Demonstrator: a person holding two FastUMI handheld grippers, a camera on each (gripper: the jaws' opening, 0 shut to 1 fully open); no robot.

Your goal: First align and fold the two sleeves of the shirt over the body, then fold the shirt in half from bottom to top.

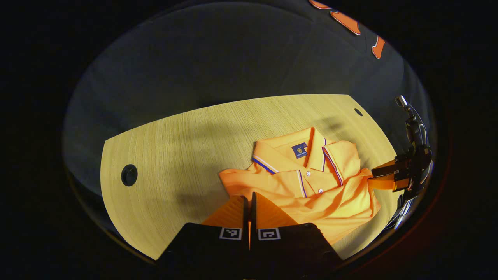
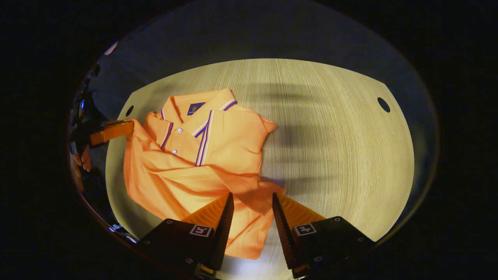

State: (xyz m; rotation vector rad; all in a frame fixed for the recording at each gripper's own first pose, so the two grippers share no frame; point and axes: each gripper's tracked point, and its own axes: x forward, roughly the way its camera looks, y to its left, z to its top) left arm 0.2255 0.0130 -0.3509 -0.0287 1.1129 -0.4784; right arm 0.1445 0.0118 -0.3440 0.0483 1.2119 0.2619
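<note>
Orange polo shirt (image 2: pixel 194 155) lies rumpled on the wooden table (image 2: pixel 342 155), collar away from both tools, sleeves drawn over the body. Right gripper (image 2: pixel 253 202) hovers just above the shirt's lower hem, fingers parted, gripping nothing. Left gripper (image 1: pixel 249 204), seen in the left gripper view, has fingers closed together at the shirt's near edge; whether fabric lies between them cannot be told.

The right tongs (image 2: pixel 253 210) stand parted, their fingers (image 2: pixel 218 217) on either side of a lifted fold of the orange shirt (image 2: pixel 202 155). The shirt lies rumpled on the wooden surface (image 2: pixel 330 155) ahead and to the left of them, collar farthest away. The left tongs (image 2: pixel 130 126) meet its far left edge.
</note>
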